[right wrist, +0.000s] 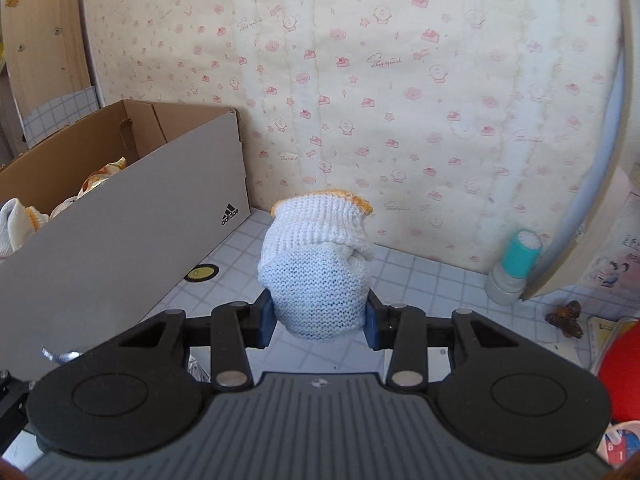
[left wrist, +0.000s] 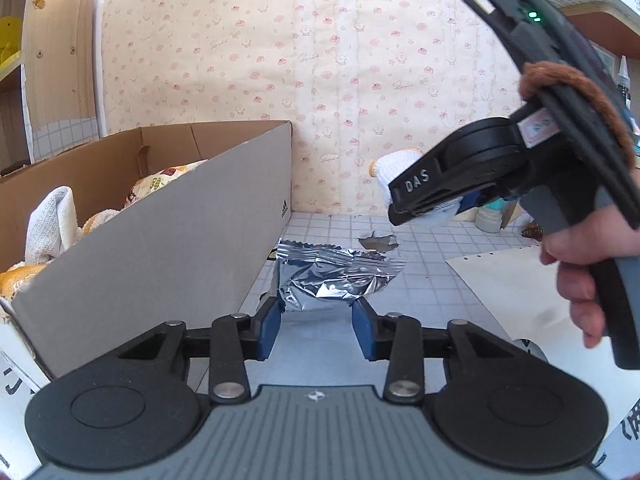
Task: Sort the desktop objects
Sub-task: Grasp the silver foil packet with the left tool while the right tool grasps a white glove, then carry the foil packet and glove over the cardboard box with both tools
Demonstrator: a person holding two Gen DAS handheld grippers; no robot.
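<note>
My right gripper (right wrist: 319,322) is shut on a rolled white knit glove (right wrist: 316,272) with a yellow-edged cuff, held up above the tiled desk. From the left wrist view that same right gripper (left wrist: 424,208) hangs at the upper right, a hand on its handle, the glove (left wrist: 394,172) poking out behind it. My left gripper (left wrist: 317,330) is open, low over the desk, just short of a crumpled silver foil wrapper (left wrist: 332,276). A grey cardboard shoebox (left wrist: 168,248) stands at the left; it holds white gloves (left wrist: 50,224) and patterned cloth.
The shoebox (right wrist: 120,232) runs along the left. A teal-capped stamp (right wrist: 514,268) and a brown hair clip (right wrist: 566,316) sit at the right, near a red object (right wrist: 624,372). White perforated paper (left wrist: 516,292) lies on the desk. Wallpapered wall behind.
</note>
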